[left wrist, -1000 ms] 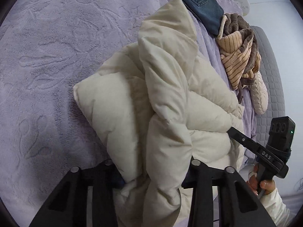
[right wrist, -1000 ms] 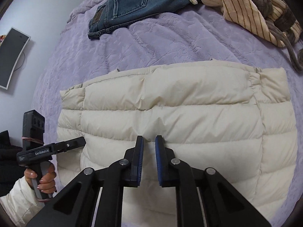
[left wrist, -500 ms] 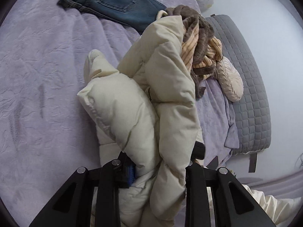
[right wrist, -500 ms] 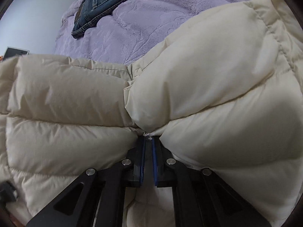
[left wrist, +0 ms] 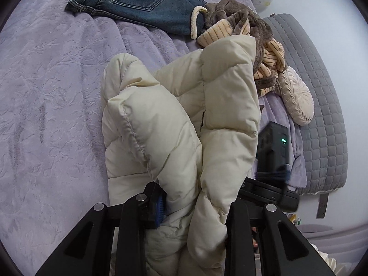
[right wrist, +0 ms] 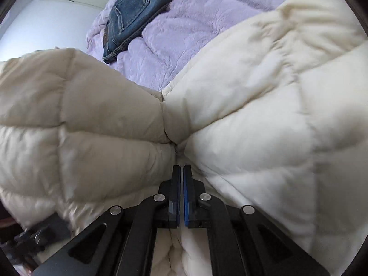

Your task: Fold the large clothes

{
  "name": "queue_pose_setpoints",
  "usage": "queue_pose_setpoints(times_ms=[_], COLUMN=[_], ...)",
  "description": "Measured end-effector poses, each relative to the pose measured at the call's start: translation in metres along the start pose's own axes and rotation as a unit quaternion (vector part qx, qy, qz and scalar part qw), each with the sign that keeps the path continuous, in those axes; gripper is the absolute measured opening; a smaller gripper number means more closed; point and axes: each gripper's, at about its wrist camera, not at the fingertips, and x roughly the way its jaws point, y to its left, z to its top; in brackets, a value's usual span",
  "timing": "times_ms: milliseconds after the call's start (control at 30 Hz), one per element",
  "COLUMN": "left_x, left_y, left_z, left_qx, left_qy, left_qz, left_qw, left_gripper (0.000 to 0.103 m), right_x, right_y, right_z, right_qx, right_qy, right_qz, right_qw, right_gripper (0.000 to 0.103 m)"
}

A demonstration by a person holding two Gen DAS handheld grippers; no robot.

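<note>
A cream puffer jacket [left wrist: 179, 124] hangs bunched above the lilac bedspread [left wrist: 50, 96]. My left gripper [left wrist: 195, 207] is shut on a thick fold of it, with padding bulging between and over the fingers. In the right wrist view the same jacket [right wrist: 264, 115] fills the frame, pinched into a bow shape. My right gripper [right wrist: 181, 172] is shut on a thin pinch of its fabric at the fingertips. The right gripper's black body [left wrist: 271, 156] shows just right of the jacket in the left wrist view.
Blue jeans [left wrist: 138, 2] lie flat at the far side of the bed, also seen as jeans [right wrist: 138, 11] in the right view. A striped brown and tan garment [left wrist: 260, 43] and a cream round cushion [left wrist: 296, 94] lie by the grey quilted headboard [left wrist: 322, 115].
The left gripper lifted the jacket's fold up off the bed. The right gripper closed on the jacket's edge and moved in close, bunching the fabric around its tips.
</note>
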Motion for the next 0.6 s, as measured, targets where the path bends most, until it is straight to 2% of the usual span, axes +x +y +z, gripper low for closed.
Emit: queue_pose_setpoints(times_ms=[167,267,367,467,600], left_x=[0.004,0.006,0.012,0.02,0.042], left_y=[-0.005,-0.014,-0.03,-0.052,-0.094], left_z=[-0.002,-0.002,0.0,-0.001,-0.006], left_qx=[-0.011,-0.011,-0.007,0.011,0.057], left_qy=[0.001,0.002,0.005,0.011,0.029], left_qz=[0.016,0.029,0.045,0.062,0.081], left_qw=[0.9998,0.9995,0.9989,0.9979,0.9947], left_gripper=[0.03,0.03,0.03,0.03,0.03], right_x=[-0.064,-0.09,-0.113,-0.116,-0.099], right_y=[-0.028,-0.049,-0.068,-0.088,-0.116], right_z=[-0.027,-0.044,-0.062,-0.068,-0.068], right_qx=[0.01,0.033,0.057,0.076,0.097], right_qy=[-0.023,-0.039,-0.065,-0.07,-0.05], right_qz=[-0.012,-0.035,-0.039,-0.035,-0.019], right_qw=[1.0,0.998,0.996,0.994,0.994], right_gripper=[0.003,0.003,0.003,0.003,0.003])
